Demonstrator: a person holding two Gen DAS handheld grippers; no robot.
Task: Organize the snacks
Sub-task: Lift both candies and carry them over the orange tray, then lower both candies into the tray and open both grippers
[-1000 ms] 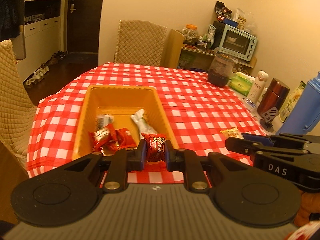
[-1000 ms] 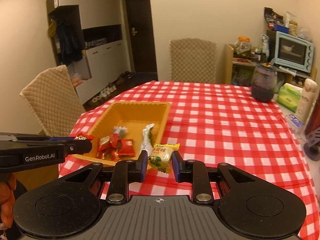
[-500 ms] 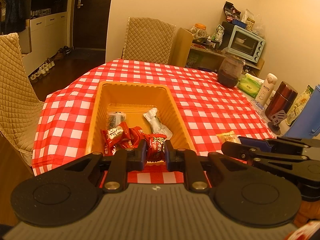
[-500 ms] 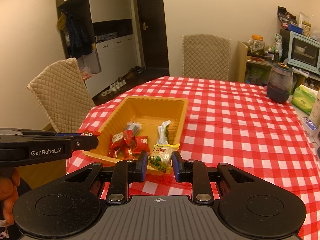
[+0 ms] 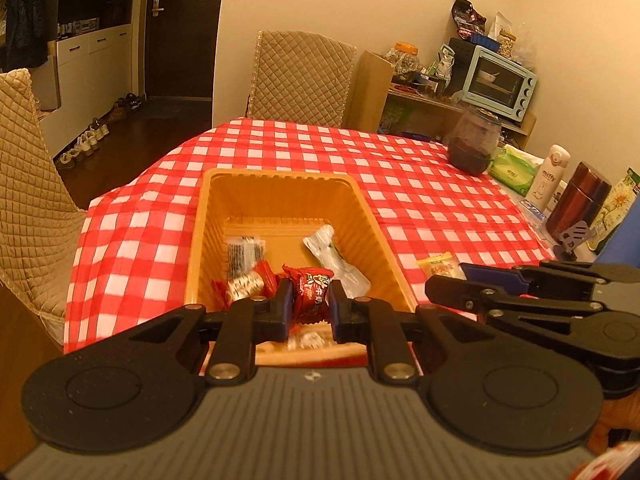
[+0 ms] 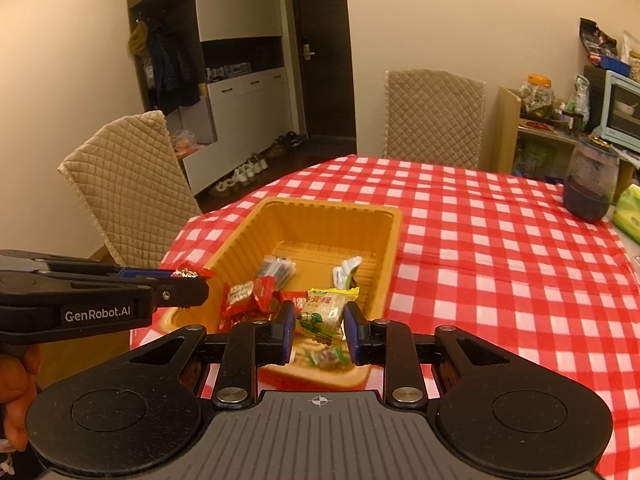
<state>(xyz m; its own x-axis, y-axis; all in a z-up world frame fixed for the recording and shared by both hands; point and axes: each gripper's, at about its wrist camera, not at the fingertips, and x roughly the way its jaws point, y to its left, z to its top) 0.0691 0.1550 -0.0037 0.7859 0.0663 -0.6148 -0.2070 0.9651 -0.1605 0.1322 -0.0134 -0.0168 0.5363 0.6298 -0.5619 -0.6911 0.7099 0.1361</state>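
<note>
An orange tray (image 5: 280, 184) (image 6: 384, 216) sits on the red checked tablecloth (image 5: 420, 200) and holds several wrapped snacks: red packets (image 6: 244, 294), a dark striped packet (image 5: 244, 250) and a pale clear one (image 5: 332, 256). My left gripper (image 5: 308, 300) is shut on a red snack packet (image 5: 310, 294) above the tray's near end. My right gripper (image 6: 318, 316) is shut on a yellow-green snack packet (image 6: 322, 314), also over the near end. In the left wrist view the right gripper (image 5: 460, 276) comes in from the right; in the right wrist view the left gripper (image 6: 192, 274) comes in from the left.
Quilted chairs stand at the far side (image 5: 300, 76) and left side (image 6: 128, 188) of the table. Along the right edge are a dark jar (image 5: 474, 146), a green tissue pack (image 5: 514, 168), a white bottle (image 5: 548, 176) and a brown flask (image 5: 580, 204). A shelf with a toaster oven (image 5: 500, 84) stands behind.
Both grippers have moved forward and slightly down over the tray's near end, each still holding its packet. The tray looks larger and closer.
</note>
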